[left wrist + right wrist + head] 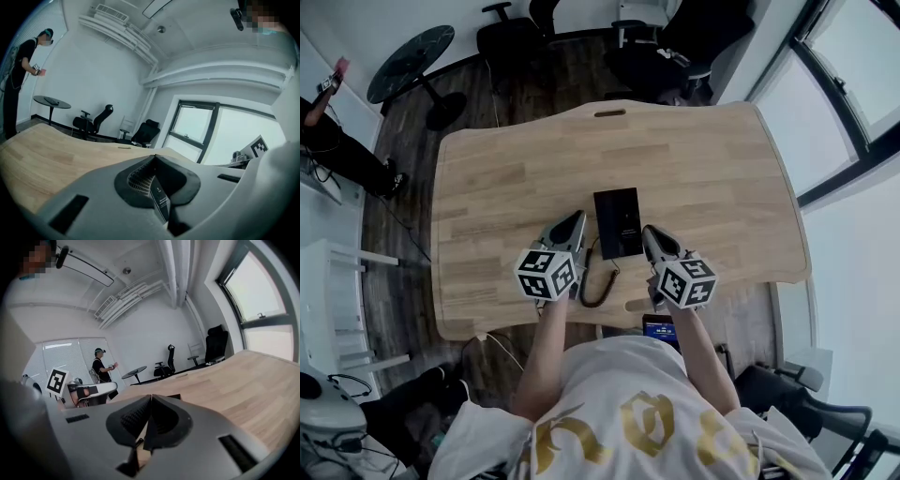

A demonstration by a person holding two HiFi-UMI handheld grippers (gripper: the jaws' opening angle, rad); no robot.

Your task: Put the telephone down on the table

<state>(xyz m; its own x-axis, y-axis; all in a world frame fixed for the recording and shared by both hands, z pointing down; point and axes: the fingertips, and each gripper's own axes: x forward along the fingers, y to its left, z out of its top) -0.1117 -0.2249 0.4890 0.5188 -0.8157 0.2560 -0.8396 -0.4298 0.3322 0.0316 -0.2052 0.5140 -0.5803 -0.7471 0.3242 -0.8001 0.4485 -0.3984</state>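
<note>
The black telephone [618, 222] lies flat on the wooden table [712, 178], near the front middle, its curly cord [598, 286] looping toward the table's front edge. My left gripper [574, 223] hangs just left of the telephone and my right gripper [651, 234] just right of it, neither touching it. In the left gripper view the jaws of the left gripper [154, 157] meet with nothing between them; a strip of the telephone [161, 202] shows below them. The right gripper [151, 397] is likewise shut and empty, with the table beyond.
Black office chairs [511, 37] and a round black side table [411, 58] stand beyond the far edge. Another person [319, 112] stands at the left. A lit smartphone [660, 328] sits at the table's near edge by my body. Windows run along the right.
</note>
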